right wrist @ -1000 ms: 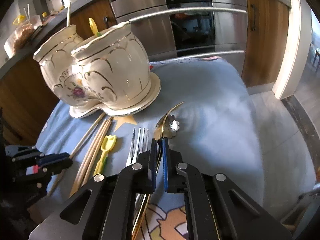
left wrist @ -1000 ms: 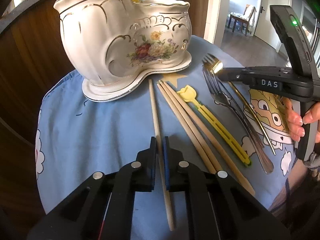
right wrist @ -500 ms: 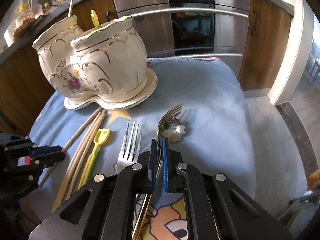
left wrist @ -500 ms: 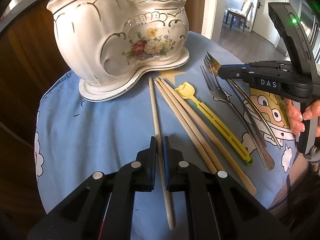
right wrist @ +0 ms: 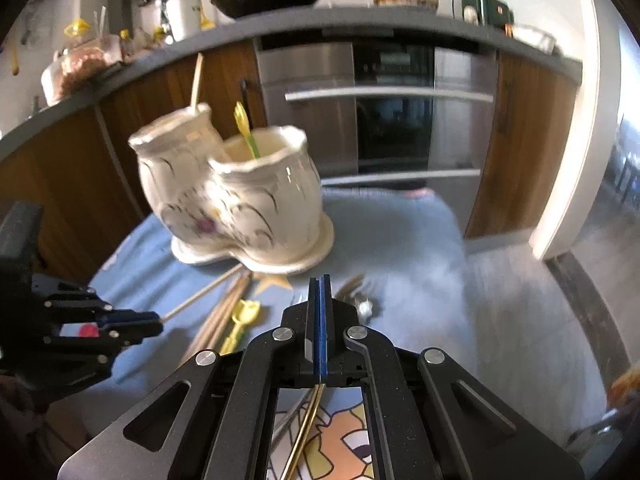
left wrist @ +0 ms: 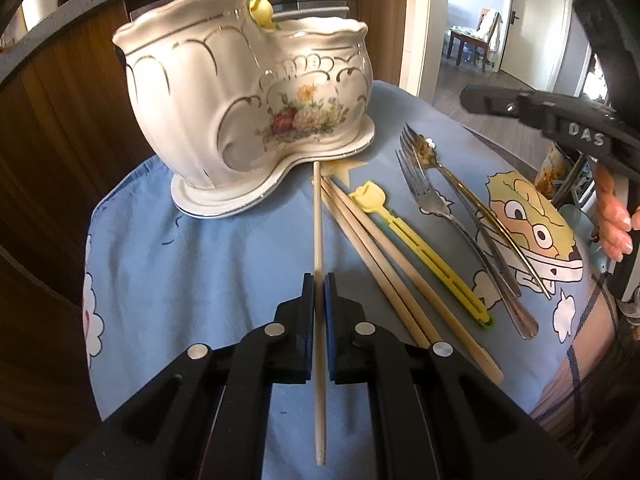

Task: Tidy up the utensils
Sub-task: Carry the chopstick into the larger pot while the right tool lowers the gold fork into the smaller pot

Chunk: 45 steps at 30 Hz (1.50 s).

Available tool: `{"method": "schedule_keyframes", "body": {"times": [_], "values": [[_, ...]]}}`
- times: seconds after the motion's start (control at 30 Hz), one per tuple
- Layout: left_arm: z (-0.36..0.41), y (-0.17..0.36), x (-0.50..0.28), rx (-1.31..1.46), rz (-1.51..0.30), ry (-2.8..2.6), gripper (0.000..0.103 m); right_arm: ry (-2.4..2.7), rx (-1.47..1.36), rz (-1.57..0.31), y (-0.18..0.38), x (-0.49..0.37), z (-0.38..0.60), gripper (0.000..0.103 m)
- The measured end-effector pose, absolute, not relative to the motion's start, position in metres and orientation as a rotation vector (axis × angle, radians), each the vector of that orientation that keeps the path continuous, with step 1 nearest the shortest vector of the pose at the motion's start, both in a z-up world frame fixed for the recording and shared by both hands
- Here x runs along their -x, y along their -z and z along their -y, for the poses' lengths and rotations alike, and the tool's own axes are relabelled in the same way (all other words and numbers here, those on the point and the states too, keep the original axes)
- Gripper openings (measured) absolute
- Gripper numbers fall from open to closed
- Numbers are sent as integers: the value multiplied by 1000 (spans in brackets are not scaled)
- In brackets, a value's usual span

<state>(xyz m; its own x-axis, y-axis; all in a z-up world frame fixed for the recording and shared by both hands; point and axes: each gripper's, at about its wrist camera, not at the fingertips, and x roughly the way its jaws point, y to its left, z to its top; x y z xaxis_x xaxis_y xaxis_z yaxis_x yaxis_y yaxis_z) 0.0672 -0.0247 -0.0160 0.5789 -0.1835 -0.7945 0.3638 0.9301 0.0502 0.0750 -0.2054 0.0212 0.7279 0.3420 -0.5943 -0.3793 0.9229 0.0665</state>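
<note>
Raised since a moment ago, right tongs (right wrist: 319, 312) grip a gold spoon (right wrist: 303, 432)
Left tongs (left wrist: 319, 300) pinch a chopstick (left wrist: 319, 216) on the bench (left wrist: 200, 264); holder (left wrist: 248, 120) has two utensils, most remain

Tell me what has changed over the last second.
The right gripper has risen off the cloth, jaws shut and seemingly empty. The gold utensil, whose handle it pinched before, lies on the cloth. The left gripper stays clamped on the single chopstick, which has not lifted. The ceramic holder, forks, yellow pick and other chopsticks are unmoved.
</note>
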Motion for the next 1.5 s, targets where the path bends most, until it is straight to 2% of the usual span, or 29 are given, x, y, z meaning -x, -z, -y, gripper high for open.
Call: {"method": "schedule_keyframes", "body": {"times": [0.4, 0.73, 0.9, 1.17, 1.4, 1.43, 1.5], "values": [[14, -26, -43, -212, -786, 346, 5, -395, 43, -470, -68, -45, 215, 1], [3, -80, -30, -81, -506, 405, 5, -408, 27, -288, -110, -28, 214, 1], [-9, -102, -41, -25, -432, 388, 5, -433, 12, -246, -130, -39, 210, 1], [-23, -113, -66, 52, -403, 385, 5, -471, -38, -337, -127, -69, 215, 1], [-17, -92, -64, 26, -446, 389, 5, -388, 39, -613, -54, -91, 214, 1], [-18, -90, -64, 28, -451, 391, 5, -381, 39, -646, -44, -93, 215, 2], [-18, -88, -66, 32, -459, 393, 5, -376, 41, -696, -27, -97, 215, 11]]}}
